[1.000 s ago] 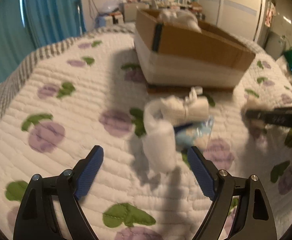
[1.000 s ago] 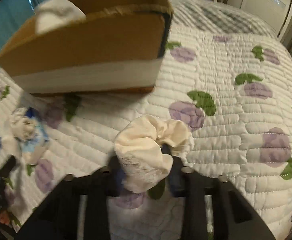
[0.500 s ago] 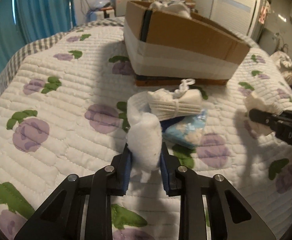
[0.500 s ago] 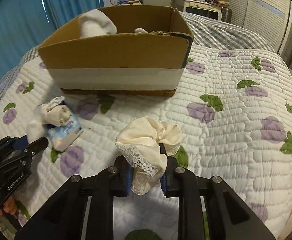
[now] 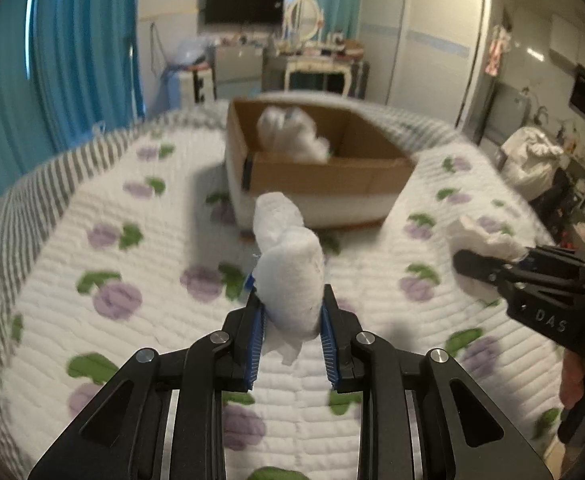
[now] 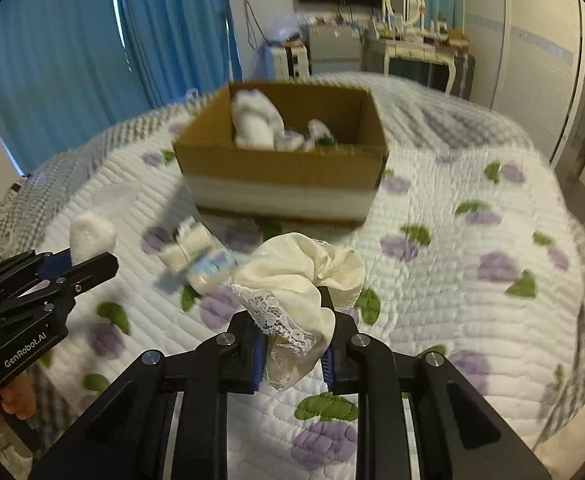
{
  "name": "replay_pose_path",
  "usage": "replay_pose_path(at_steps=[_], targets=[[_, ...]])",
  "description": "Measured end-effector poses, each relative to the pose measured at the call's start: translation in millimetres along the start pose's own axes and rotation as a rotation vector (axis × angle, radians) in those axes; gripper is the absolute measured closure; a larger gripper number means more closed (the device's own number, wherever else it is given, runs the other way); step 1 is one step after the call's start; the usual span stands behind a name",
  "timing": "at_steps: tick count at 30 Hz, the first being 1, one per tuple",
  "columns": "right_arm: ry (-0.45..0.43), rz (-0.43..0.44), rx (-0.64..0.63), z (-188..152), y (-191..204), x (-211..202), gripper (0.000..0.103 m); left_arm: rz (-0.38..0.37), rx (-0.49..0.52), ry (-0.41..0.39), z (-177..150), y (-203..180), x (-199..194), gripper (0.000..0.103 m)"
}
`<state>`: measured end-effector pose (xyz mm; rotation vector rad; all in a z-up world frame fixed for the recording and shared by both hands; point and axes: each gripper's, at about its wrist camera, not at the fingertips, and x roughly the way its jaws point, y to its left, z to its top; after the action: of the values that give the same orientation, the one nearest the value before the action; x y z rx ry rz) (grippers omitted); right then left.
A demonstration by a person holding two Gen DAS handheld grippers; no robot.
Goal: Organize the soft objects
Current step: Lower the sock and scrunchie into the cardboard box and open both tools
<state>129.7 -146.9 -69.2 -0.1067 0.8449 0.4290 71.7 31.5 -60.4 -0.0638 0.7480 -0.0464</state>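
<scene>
the left gripper (image 5: 292, 312) is clamped on a white sock (image 5: 290, 280), the right gripper (image 6: 294, 344) on a cream lace scrunchie (image 6: 300, 276); both hang mid-frame over the quilt (image 6: 472, 280). either soft piece could likely slip out or catch the rim of the box (image 6: 280, 168), upper centre. count: two grippers, one box, roughly two white items inside, one bundle (image 6: 198, 256) left on the quilt.

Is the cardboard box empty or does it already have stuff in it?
Not empty. The cardboard box is open-topped, and white soft items lie inside against its far-left wall.
</scene>
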Motion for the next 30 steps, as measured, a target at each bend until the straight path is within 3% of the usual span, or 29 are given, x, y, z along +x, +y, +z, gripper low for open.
replay_pose_path(at_steps=[9,17,22,30], targets=[[-0.173,-0.004,-0.050,56,4,-69,0.082,-0.032,0.048,-0.134,61,-20,-40,0.078],[-0.309,0.022,-0.068,124,-1,-94,0.082,-0.042,0.074,-0.186,125,-25,-19,0.078],[-0.324,0.004,-0.077,171,-9,-65,0.082,-0.025,0.069,-0.166,163,-17,30,0.078],[-0.202,0.034,0.004,224,-44,63,0.082,0.012,0.052,-0.063,196,2,135,0.078]])
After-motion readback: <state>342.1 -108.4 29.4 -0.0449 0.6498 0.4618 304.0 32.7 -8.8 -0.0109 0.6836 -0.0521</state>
